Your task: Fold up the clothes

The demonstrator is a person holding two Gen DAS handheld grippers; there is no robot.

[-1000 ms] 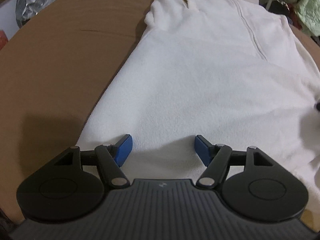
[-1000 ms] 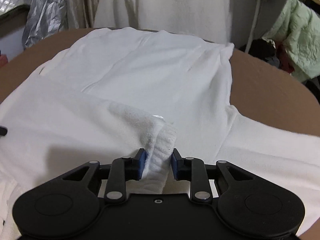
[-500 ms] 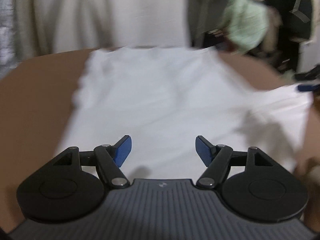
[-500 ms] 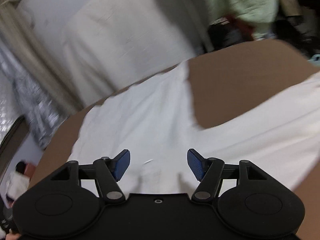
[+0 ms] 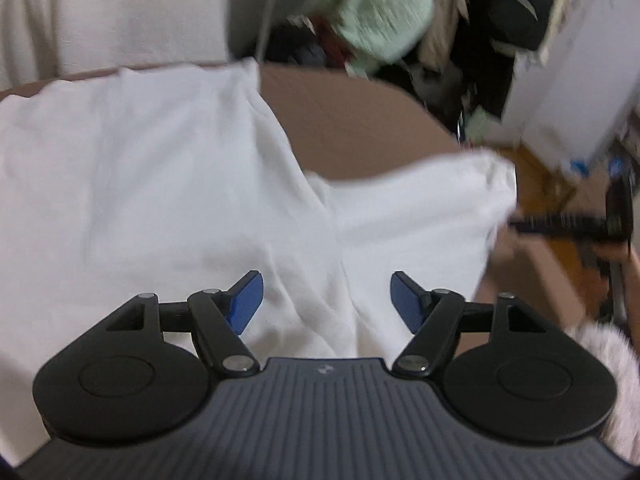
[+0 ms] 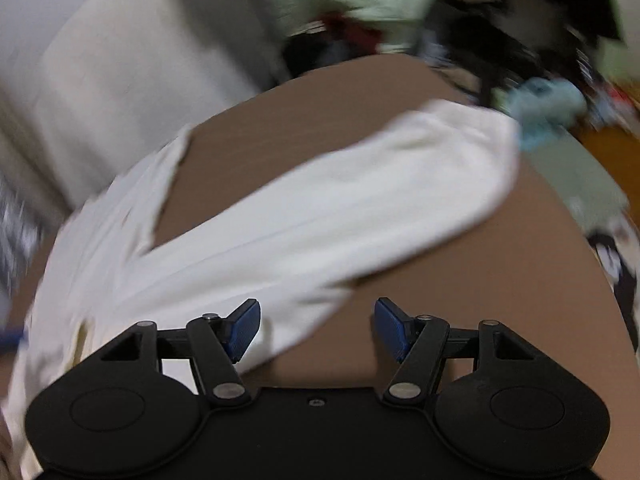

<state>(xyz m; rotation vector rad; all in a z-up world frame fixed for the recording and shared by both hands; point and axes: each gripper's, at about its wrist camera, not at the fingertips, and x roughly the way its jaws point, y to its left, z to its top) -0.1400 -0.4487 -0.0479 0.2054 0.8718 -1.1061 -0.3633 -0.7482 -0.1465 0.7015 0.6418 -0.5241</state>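
A white fleece top [image 5: 160, 180] lies flat on the brown table [image 5: 360, 120], one sleeve [image 5: 420, 208] stretched out to the right. My left gripper [image 5: 326, 300] hovers above where that sleeve joins the body. Its jaws stand wide and are closing slightly, with nothing pinched. In the right wrist view the sleeve [image 6: 320, 216] runs diagonally across the table [image 6: 440, 320]. My right gripper [image 6: 316, 328] is open above the sleeve's near edge, its left pad [image 6: 242, 332] over cloth and its right pad over bare table. Both views are motion-blurred.
Behind the table's far edge is a heap of clothes with a pale green garment [image 5: 376, 12], and cream cloth [image 5: 112, 12] hangs at the back left. A white box [image 5: 572, 80] sits at the right. A light blue cloth [image 6: 548, 108] lies past the cuff.
My right gripper let go of the ribbed cuff it was pinching and opened wide. Both grippers swung right, from the top's body toward the outstretched right sleeve.
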